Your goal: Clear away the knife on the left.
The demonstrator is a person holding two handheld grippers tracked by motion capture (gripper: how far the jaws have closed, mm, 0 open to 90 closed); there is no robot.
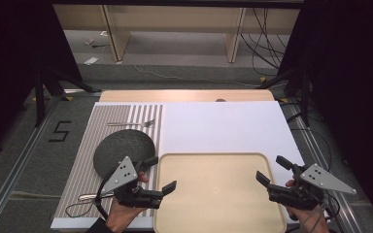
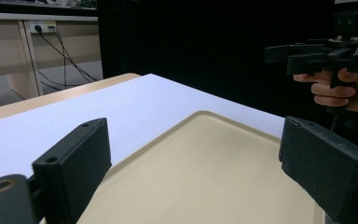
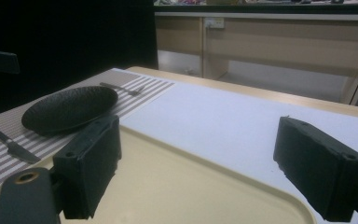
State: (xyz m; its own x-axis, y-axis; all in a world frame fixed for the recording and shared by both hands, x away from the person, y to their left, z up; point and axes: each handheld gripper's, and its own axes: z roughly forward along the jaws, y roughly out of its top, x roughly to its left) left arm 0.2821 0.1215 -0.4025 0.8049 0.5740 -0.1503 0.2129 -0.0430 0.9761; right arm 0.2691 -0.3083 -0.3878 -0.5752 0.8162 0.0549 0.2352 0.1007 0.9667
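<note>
The left black two-jaw gripper [image 1: 158, 172] is held with jaws spread wide and nothing between them, over the near left corner of a shallow beige rectangular plastic tray [image 1: 252, 162]. The right black two-jaw gripper [image 1: 272, 170] is likewise held wide and empty at the tray's near right edge. Just beyond the left gripper a round black textured plate [image 1: 119, 145] is set on a grey-and-white striped placemat [image 1: 85, 145]; beyond the plate a metal fork [image 1: 131, 124] is laid. A dark-handled knife [image 3: 9, 144] is seen beside the plate, largely hidden under the left hand [image 1: 121, 211] in the high view. The tray's near edge is cut off.
</note>
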